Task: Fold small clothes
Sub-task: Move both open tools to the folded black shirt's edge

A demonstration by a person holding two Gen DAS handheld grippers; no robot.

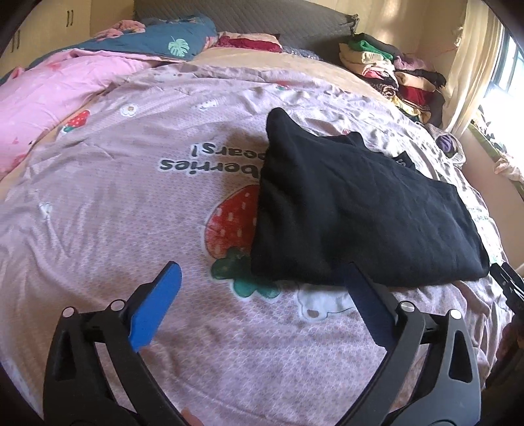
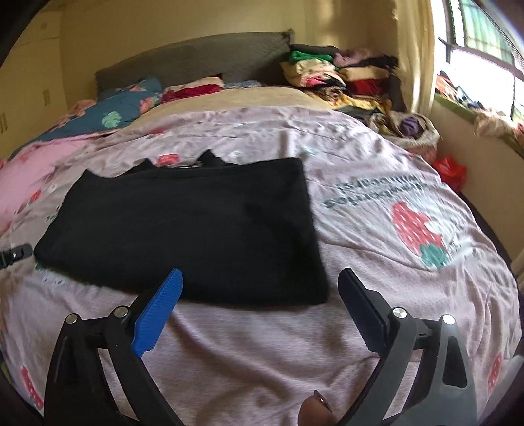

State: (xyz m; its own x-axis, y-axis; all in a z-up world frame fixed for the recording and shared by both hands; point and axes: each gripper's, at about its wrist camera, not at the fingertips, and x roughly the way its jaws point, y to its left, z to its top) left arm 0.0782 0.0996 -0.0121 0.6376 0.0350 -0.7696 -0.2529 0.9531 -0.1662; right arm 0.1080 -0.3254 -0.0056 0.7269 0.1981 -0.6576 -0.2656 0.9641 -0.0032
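Both claws stand released, nothing between the blue pads — the folded black garment [image 1: 360, 209] lies flat on the bed [image 1: 114, 203], long axis crosswise, just beyond the left claw [image 1: 262, 295] and right claw [image 2: 262, 295], about equally near.

A bed fills the room, spread with a pale pink strawberry-print cover [image 1: 137, 183], and at its far end stands a grey quilted headboard [image 1: 249, 16] against cream walls. Near the headboard lie a rumpled pink quilt [image 1: 49, 95] and a teal leaf-print blanket [image 1: 163, 39] on one side, with a heap of stacked clothes [image 2: 330, 72] on the other. Beyond that heap a window [image 2: 484, 42] with a cream curtain [image 1: 475, 65] lets in bright daylight.
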